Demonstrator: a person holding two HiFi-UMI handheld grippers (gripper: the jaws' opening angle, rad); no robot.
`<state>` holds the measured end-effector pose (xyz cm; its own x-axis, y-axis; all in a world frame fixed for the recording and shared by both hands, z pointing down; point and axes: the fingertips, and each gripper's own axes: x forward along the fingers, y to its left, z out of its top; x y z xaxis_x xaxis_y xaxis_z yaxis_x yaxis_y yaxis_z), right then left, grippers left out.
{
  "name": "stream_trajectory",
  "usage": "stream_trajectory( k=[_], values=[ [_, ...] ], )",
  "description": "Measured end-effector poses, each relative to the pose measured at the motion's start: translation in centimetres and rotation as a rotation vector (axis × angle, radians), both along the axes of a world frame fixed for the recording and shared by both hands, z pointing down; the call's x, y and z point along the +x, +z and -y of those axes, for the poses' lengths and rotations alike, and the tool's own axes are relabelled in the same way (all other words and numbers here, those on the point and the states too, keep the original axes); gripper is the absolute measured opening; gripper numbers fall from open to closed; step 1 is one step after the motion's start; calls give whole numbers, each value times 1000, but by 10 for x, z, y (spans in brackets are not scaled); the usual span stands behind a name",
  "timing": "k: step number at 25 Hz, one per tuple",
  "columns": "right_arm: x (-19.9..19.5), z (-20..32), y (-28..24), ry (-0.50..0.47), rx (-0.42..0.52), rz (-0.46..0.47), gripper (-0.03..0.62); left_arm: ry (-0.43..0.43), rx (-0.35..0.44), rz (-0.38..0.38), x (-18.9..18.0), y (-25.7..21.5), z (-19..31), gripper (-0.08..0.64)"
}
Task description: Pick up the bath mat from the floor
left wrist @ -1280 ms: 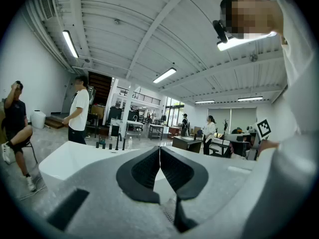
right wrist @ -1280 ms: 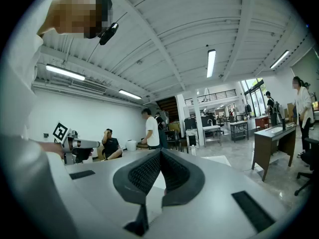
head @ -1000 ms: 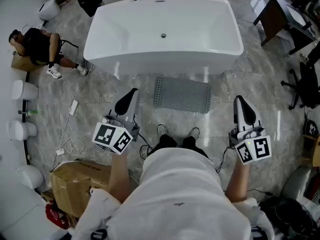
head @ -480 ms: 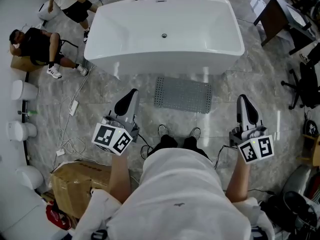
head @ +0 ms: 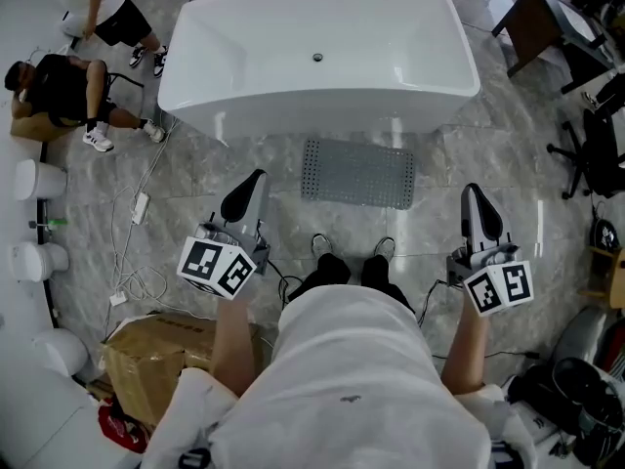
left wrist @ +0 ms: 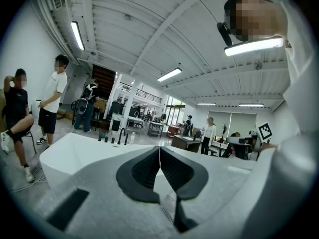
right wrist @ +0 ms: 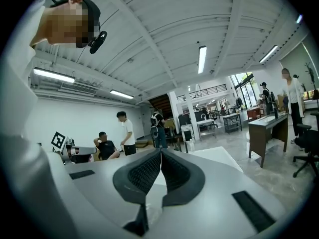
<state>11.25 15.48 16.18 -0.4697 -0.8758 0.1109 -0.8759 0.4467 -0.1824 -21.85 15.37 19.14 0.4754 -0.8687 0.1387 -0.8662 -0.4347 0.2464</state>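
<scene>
The bath mat [head: 357, 173] lies on the floor ahead of and between the left gripper [head: 248, 191] and right gripper [head: 478, 206] (both closed, empty).

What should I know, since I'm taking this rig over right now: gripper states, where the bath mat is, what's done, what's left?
Left gripper: shut, empty, held above the floor.
Right gripper: shut, empty, likewise up.
Bath mat: flat on the floor, between the bathtub and the person's feet, untouched.
Done: nothing yet.
Left: probably step closer, reach down, open a gripper, grip the mat's edge and lift it.
</scene>
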Motion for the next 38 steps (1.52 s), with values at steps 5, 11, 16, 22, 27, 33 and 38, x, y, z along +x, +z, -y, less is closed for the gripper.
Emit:
stream_trajectory(
  k=[5,11,16,22,27,33,38],
  values=[
    [-10,-8,16,42,-45,-22,9,25,-43,-21,-14,21,3,14],
    [-18,-20,28,107,-84,-42,9,106,-91,-24,-14,42,14,14],
    [0,-21,40,157,-127,-37,9,165,-129,-8,8,57,29,14],
    [21,-4,50,159,-144,-21,9,196,-140,17,36,59,44,14],
    [49,28,57,127,-156,-13,9,164,-170,27,59,62,63,14],
    [97,65,85,99,-209,-23,9,110,-233,22,94,75,84,14],
    [134,92,122,87,-264,9,9,57,-309,42,119,100,96,14]
  ],
)
